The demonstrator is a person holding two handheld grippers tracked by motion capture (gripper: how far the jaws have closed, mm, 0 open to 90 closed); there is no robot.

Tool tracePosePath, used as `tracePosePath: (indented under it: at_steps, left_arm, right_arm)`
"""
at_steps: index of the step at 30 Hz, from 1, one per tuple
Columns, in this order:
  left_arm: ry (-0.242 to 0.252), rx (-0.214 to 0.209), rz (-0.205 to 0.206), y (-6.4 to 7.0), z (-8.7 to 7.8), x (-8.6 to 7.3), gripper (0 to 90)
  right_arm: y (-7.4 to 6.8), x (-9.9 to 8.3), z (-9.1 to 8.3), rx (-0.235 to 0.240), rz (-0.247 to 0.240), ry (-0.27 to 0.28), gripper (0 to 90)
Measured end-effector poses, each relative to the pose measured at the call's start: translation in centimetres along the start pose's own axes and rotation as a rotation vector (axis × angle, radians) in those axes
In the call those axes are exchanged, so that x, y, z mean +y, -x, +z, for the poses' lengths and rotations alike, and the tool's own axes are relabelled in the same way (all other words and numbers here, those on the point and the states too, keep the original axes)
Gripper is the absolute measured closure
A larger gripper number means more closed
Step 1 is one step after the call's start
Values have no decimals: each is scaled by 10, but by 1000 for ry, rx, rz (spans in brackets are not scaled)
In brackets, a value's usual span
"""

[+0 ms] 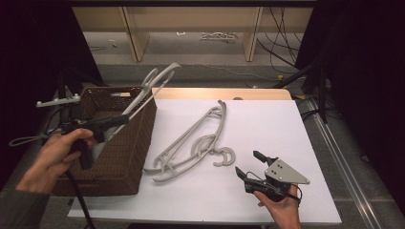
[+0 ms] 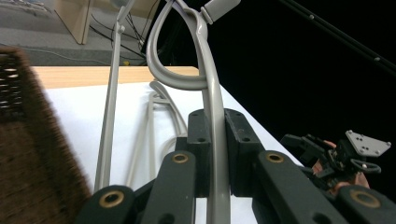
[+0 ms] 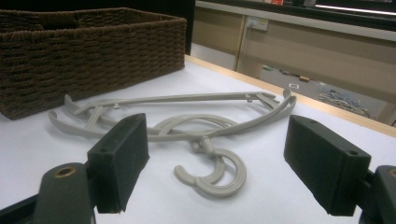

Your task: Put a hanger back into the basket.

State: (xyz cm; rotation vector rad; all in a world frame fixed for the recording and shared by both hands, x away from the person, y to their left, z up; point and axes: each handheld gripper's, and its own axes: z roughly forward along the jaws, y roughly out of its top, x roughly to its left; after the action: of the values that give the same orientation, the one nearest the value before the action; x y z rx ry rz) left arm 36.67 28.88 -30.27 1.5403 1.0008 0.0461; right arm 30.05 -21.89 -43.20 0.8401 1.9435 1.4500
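Left fingers (image 2: 212, 154) clamp a hanger (image 2: 210, 93) by its stiff, light bar; right fingers (image 3: 224, 172) gape wide before another hanger's hook (image 3: 215, 175).

Grey hangers (image 1: 191, 143); brown woven basket (image 1: 125, 151); white table (image 1: 267, 129); black jaws.

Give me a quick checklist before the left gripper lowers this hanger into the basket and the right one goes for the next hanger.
1. Left gripper shut on the held hanger: ok.
2. Held hanger over the wicker basket: ok, it slants above the basket's right wall.
3. Room inside the basket: cannot tell, the interior is mostly hidden.
4. Right gripper open: ok, jaws spread wide.
5. Hangers on the table within line of the right gripper: ok, their hook lies just ahead between the jaws.
6. Table hangers separate from each other: not ok, they lie overlapped.
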Motion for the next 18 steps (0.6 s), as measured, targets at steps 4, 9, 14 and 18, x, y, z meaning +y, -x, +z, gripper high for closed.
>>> tracePosePath:
  at_steps: [4,9,14,18]
  left_arm:
    - [13,-10,-6,-12,-17,-4,816]
    - [19,6,-6,-29,-44,-14,816]
    - [25,45,-21,-48,-66,-24,816]
    - [5,74,-19,-62,-76,-32,816]
  right_arm:
    - [0,0,0,-4,2,-19,229]
    - [0,-1,2,-4,-14,-8,229]
    - [0,-1,3,-13,-14,-11,232]
    - [-1,-2,3,-1,8,-29,232]
